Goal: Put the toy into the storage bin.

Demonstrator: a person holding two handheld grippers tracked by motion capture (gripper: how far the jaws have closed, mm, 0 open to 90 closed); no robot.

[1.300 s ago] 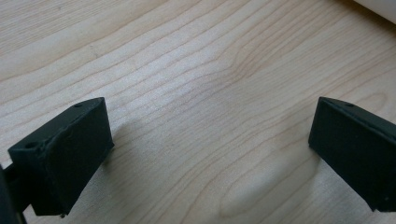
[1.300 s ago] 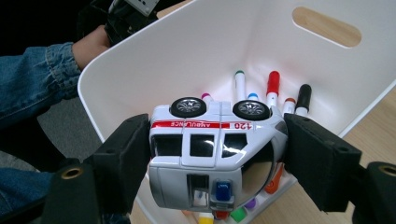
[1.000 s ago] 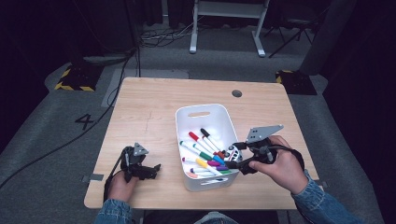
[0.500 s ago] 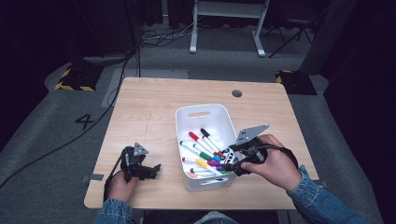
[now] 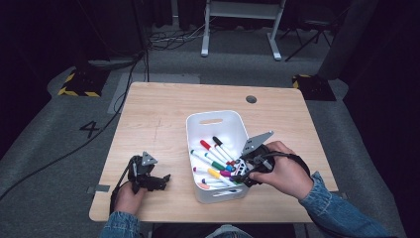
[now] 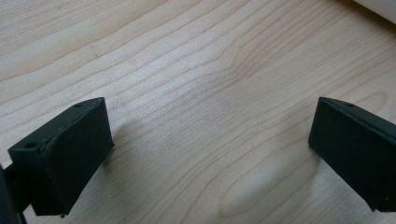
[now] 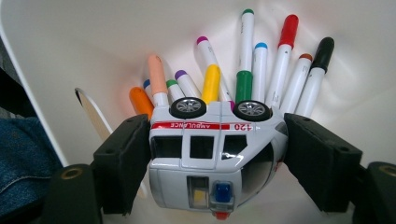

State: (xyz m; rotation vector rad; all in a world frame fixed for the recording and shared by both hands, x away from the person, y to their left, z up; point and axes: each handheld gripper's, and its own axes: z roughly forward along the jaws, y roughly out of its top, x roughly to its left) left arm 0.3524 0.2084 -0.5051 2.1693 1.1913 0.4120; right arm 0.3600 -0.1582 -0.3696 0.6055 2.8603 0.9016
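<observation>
Right tongs [image 7: 212, 163] pinch a little white toy ambulance [image 7: 210, 154] by its two ends. It lies on its side between the jaws, wheels away from the hand. Just past it, many colored markers [image 7: 252, 79] lie in the white bin [image 5: 210, 119]. Left tongs [image 6: 205, 154] are spread wide with only bare bench [image 6: 196, 70] between the jaws, well apart from the bin.
</observation>
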